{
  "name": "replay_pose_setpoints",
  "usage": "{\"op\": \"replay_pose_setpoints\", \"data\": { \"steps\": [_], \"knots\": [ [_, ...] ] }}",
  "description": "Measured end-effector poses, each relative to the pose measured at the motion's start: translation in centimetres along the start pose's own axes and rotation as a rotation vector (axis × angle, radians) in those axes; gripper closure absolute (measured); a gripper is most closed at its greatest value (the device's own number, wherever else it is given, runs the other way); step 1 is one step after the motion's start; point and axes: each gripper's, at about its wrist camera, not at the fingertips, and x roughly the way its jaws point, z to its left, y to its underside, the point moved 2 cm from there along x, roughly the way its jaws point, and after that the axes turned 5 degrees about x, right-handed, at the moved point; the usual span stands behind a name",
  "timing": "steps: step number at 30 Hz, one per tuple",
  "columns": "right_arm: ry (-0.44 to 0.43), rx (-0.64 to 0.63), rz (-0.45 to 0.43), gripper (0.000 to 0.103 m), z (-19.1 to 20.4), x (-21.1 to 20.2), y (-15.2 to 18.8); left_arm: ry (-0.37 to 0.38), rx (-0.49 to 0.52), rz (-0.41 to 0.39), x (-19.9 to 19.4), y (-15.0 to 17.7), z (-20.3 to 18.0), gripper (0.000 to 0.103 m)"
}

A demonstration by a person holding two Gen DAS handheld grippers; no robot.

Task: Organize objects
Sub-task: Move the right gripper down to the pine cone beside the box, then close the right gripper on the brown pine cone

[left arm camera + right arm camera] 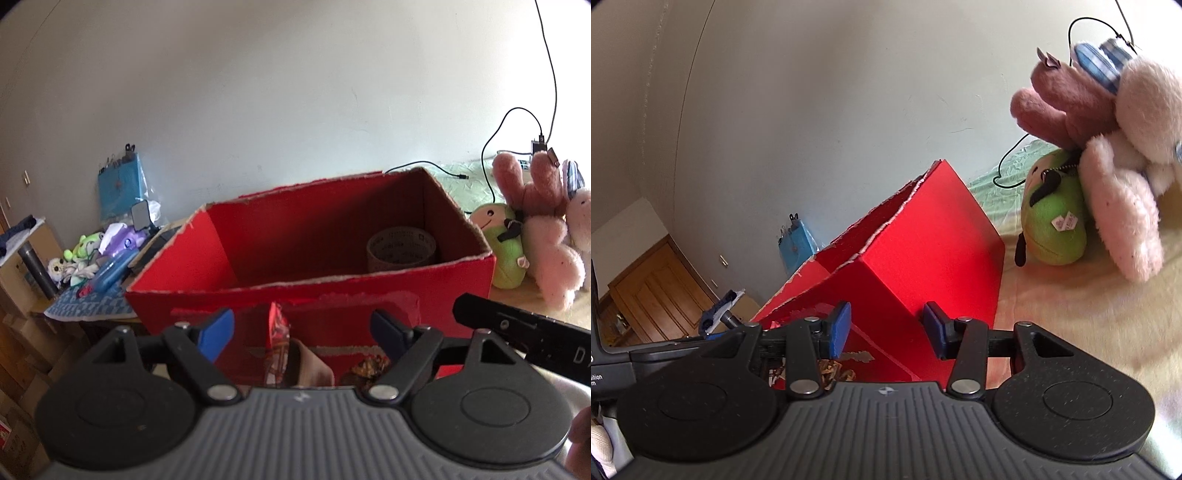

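Red box: your open-topped red cardboard box (332, 291) sits straight ahead of the left gripper, long side facing you, its torn rim up; the right wrist view shows its near corner (923, 251).
Box contents: one roll of brown packing tape (402, 245) stands in the right rear corner, hole pointing up.
In front of the box: a red snack packet (277, 332) stands on edge between your left fingers, touching neither.
Left gripper (303, 332): jaws spread wide, gripping nothing.
Right gripper (886, 328): jaws apart, empty, aimed at the box corner.
Beside the box: a green plush (504, 243) and a pink plush rabbit (543, 236) lean together just right of it.
Far left: a heap of small toys (92, 258) on a blue patterned cloth (92, 306).
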Motion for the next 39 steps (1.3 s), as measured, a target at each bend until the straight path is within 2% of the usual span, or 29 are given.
{"op": "replay_pose_setpoints", "data": {
  "steps": [7, 11, 15, 22, 27, 30, 33, 37, 39],
  "knots": [
    [0.004, 0.013, 0.005, 0.055, -0.1, 0.0, 0.1, 0.021, -0.018, 0.025, 0.8, 0.8, 0.3, 0.019],
    [0.018, -0.022, 0.0, 0.055, 0.4, -0.3, 0.4, 0.034, -0.026, 0.018, 0.9, 1.2, 0.8, 0.018],
    [-0.007, 0.001, -0.017, 0.056, 0.1, -0.8, 0.4, 0.069, -0.037, 0.003, 0.7, 1.9, 1.6, 0.019],
    [-0.026, 0.01, -0.018, 0.058, -0.1, -1.2, 0.6, 0.174, -0.028, -0.085, -1.0, 2.8, 2.1, 0.022],
    [-0.078, 0.056, -0.064, 0.059, -0.6, -2.2, 0.2, 0.243, 0.02, -0.16, -2.7, 3.7, 1.3, 0.022],
    [-0.128, 0.073, -0.017, 0.059, -0.5, -1.9, 0.3, 0.285, 0.041, -0.162, -2.7, 4.1, 0.7, 0.022],
    [-0.173, 0.062, 0.057, 0.059, 0.2, -1.2, 0.8, 0.307, 0.072, -0.164, -2.7, 4.4, -0.1, 0.027],
    [-0.196, 0.042, 0.13, 0.059, 0.9, -0.5, 1.6, 0.35, 0.109, -0.157, -2.7, 4.7, -0.9, 0.037],
    [-0.199, 0.036, 0.159, 0.059, 1.2, -0.1, 1.9, 0.366, 0.11, -0.141, -2.3, 4.7, -1.1, 0.037]
  ]
}}
